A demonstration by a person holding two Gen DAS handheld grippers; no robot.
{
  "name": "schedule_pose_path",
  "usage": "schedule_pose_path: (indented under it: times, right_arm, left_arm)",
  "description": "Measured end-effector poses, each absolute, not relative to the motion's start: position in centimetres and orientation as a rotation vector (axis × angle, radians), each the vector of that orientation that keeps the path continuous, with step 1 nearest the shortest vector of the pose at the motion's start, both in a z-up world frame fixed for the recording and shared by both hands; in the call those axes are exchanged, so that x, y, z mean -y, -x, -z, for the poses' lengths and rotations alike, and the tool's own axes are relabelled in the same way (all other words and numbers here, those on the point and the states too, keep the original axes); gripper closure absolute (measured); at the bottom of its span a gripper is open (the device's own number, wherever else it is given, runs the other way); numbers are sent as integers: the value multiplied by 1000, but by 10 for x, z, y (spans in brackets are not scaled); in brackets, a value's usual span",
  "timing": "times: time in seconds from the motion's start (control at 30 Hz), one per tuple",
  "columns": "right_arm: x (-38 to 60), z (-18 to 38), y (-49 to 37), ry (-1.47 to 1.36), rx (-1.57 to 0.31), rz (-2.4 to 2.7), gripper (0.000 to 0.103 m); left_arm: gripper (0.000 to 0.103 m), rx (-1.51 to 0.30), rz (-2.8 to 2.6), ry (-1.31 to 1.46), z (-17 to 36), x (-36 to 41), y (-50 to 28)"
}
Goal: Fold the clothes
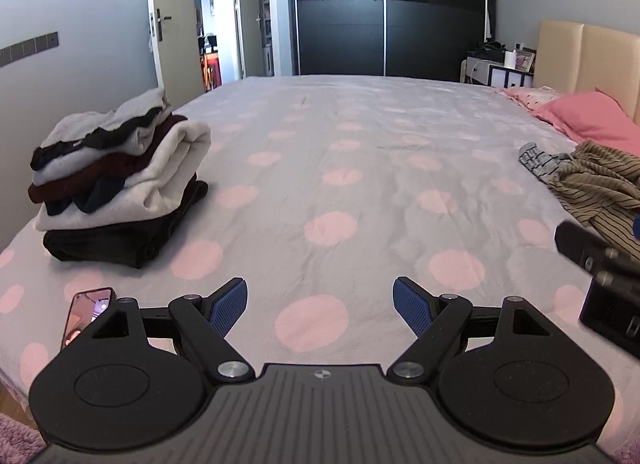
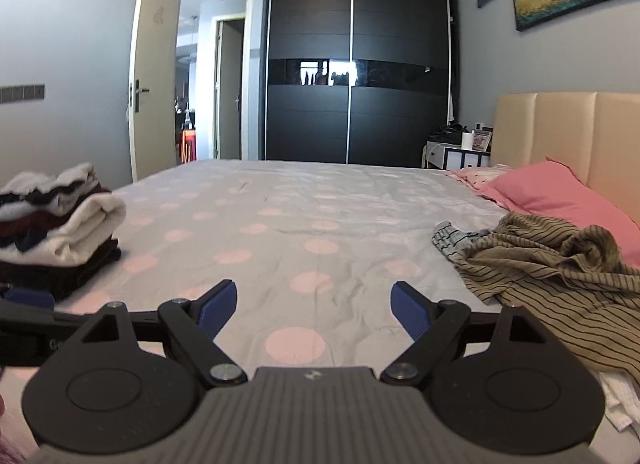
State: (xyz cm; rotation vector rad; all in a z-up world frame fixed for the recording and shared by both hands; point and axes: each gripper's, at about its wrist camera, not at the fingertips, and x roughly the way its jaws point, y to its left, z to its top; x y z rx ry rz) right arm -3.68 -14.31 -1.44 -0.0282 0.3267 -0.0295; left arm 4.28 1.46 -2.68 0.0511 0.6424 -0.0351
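A stack of folded clothes (image 1: 120, 180) in white, grey, maroon and black sits on the left side of the bed (image 1: 340, 168); in the right wrist view the same stack (image 2: 60, 232) lies at the far left. A crumpled olive striped garment (image 2: 560, 280) lies at the right, next to a small grey striped piece (image 2: 452, 242); the left wrist view catches the olive garment (image 1: 600, 184) at its right edge. My left gripper (image 1: 320, 306) hovers open over bare sheet. My right gripper (image 2: 314, 310) is open too, just left of the striped garment, nothing between its fingers.
A phone (image 1: 86, 314) lies on the sheet near the front left edge. Pink pillows (image 2: 552, 192) rest against a beige headboard (image 2: 560, 132). A dark wardrobe (image 2: 356, 64), a nightstand (image 2: 456, 154) and an open door (image 2: 154, 72) stand beyond the bed.
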Motion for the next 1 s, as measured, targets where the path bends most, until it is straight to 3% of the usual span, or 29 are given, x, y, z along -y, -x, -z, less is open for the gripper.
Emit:
schedule_pose_path:
  times: [1.0]
  right_arm:
    - [146,18,26,17,-324,34,15]
  left_arm:
    - [23,-616,74,-30,23,-7,-31]
